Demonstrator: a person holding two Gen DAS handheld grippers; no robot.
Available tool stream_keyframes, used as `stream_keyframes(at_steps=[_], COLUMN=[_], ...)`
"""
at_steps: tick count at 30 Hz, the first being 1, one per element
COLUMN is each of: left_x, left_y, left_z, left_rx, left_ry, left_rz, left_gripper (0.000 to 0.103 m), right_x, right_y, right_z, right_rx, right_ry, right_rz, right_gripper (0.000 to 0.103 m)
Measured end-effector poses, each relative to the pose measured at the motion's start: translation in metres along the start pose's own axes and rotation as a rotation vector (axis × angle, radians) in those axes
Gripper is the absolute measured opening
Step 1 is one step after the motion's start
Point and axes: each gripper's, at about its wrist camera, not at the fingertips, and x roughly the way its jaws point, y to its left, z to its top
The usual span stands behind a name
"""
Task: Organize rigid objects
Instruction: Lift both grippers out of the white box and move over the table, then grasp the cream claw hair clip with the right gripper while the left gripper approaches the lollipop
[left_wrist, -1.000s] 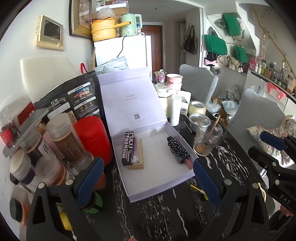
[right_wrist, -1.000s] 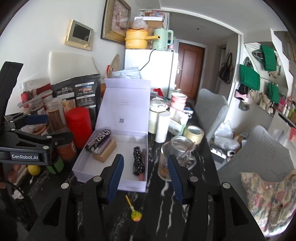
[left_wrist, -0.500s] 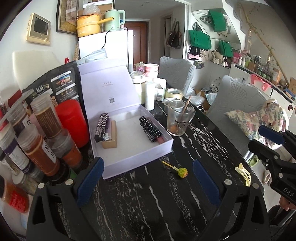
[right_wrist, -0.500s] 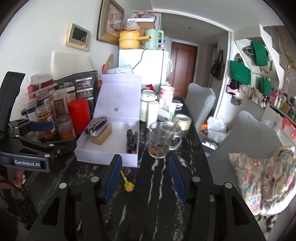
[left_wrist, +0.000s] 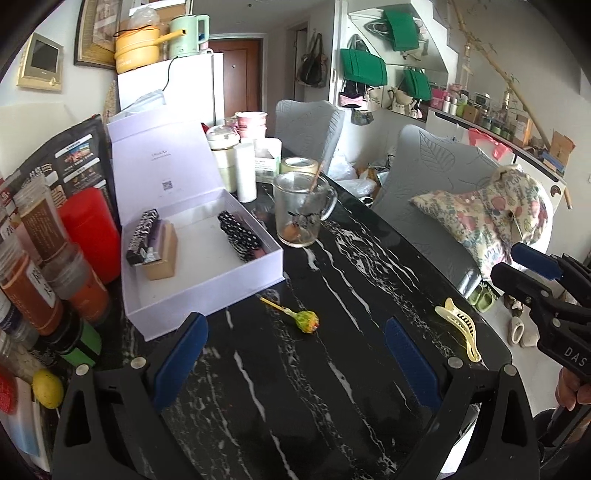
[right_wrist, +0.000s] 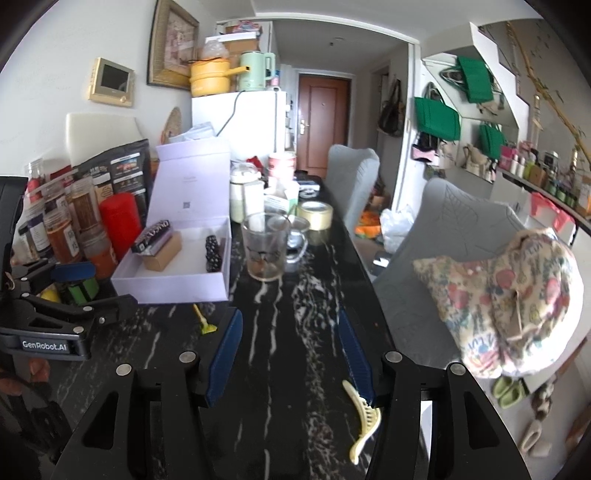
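On the black marble table (left_wrist: 332, 369), both our grippers spread and empty, left gripper (left_wrist: 295, 354) facing a lollipop (left_wrist: 308, 320) at twelve o'clock, right gripper (right_wrist: 291, 354) with a yellow hair clip (right_wrist: 364, 421) at five o'clock.

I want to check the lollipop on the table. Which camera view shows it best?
The left wrist view. There the lollipop lies whole on the black table, head and stick both clear, in front of the box. In the right wrist view one gripper finger hides its head; only the stick and a bit of wrapper show.
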Motion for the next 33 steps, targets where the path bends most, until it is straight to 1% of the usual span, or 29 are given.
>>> stream_keyframes(at_steps=[1, 7, 12, 15, 19, 22, 27, 29, 31, 33], left_x=[0.002, 0.023, 0.042, 0.057, 0.072, 0.082, 0.097, 0.105, 0.113, 0.119], left_y=[-0.002, -0.013, -0.014, -0.014, -0.016, -0.019, -0.021, -0.023, -0.024, -0.023], left_z=[-0.003, -0.018, -0.028, -0.035, -0.041, -0.043, -0.044, -0.042, -0.041, -0.039], left_rx=[0.0, -0.006, -0.056, -0.082, -0.097, -0.101, -0.111, -0.101, -0.092, -0.099], left_ry=[0.003, 0.029, 0.059, 0.084, 0.1, 0.115, 0.13, 0.147, 0.156, 0.161], left_rz=[0.0, -0.006, -0.019, -0.011, -0.011, -0.016, -0.006, 0.017, 0.041, 0.047], left_gripper=[0.099, 0.099, 0.099, 0.099, 0.099, 0.099, 0.099, 0.099, 0.099, 0.099], right_x=[0.0, 0.009, 0.016, 0.024, 0.037, 0.041, 0.055, 0.057, 0.064, 0.068], right_y=[0.0, -0.014, -0.02, -0.026, -0.038, -0.041, -0.057, -0.058, -0.063, -0.066], right_z=[0.0, -0.032, -0.048, -0.058, -0.073, -0.077, -0.087, -0.089, -0.094, -0.097], right_rx=[0.0, 0.04, 0.06, 0.079, 0.109, 0.113, 0.156, 0.156, 0.148, 0.148], right_ry=[0.0, 0.029, 0.045, 0.063, 0.085, 0.089, 0.11, 0.116, 0.136, 0.15], right_rz=[0.0, -0.017, -0.021, -0.026, -0.039, -0.051, -0.045, -0.051, -0.079, -0.09], right_gripper=[0.054, 0.054, 0.054, 0.054, 0.054, 0.054, 0.054, 0.054, 0.054, 0.054])
